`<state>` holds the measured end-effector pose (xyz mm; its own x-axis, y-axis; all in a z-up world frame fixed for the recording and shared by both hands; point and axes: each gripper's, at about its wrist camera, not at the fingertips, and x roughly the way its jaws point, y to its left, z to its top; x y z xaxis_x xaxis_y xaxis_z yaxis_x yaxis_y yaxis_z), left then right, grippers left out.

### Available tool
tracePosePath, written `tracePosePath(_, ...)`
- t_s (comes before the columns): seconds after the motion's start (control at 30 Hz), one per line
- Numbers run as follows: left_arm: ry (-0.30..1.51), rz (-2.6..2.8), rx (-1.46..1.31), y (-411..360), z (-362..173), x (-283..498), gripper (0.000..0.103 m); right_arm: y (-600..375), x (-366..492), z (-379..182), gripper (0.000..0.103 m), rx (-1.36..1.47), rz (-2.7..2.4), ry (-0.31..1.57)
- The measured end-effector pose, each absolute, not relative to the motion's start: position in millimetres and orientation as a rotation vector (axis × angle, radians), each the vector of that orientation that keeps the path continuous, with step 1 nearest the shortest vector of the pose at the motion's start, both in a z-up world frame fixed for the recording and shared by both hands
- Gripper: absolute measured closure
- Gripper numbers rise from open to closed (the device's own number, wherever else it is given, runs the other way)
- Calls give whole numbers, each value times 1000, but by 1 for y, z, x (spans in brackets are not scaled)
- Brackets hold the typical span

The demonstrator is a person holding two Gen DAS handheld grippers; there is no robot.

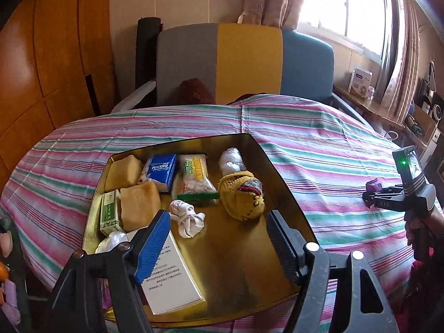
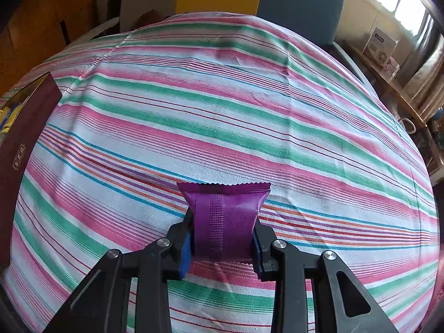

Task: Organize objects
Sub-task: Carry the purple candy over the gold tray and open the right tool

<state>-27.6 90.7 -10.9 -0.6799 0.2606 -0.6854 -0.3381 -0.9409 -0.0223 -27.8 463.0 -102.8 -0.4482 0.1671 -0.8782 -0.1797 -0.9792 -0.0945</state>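
A gold tin box (image 1: 280, 191) sits on the striped tablecloth (image 1: 319, 149). In it lie a blue Tempo tissue pack (image 1: 162, 170), a wet-wipe pack (image 1: 195, 177), a yellow knitted ball (image 1: 242, 194), a knotted white cord (image 1: 188, 217), two tan blocks (image 1: 138, 204), a green box (image 1: 109, 212) and a white booklet (image 1: 172, 274). My left gripper (image 1: 216, 242) is open above the box's near part. My right gripper (image 2: 222, 238) is shut on a purple snack packet (image 2: 224, 219) over the cloth; it also shows at the right of the left wrist view (image 1: 373, 191).
The box's dark red outer wall (image 2: 19, 149) stands at the left edge of the right wrist view. A grey, yellow and blue chair (image 1: 244, 61) is behind the table. A shelf with a white carton (image 1: 359, 80) runs under the window at right.
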Motion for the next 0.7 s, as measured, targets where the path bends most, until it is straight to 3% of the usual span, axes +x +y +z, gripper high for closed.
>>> tracePosePath(0.4,67,2636,-1039,54,-5,-31,31,452,-28,-84,70,-1503,2528,62)
tracePosePath(0.53,54,2715,-1009,30,1,-33,31,403,-24,-43,70,-1443,2722,115)
tracePosePath(0.7,60,2825,-982,1,6,-32,30,302,-24,-7,70,-1454,3006,-2)
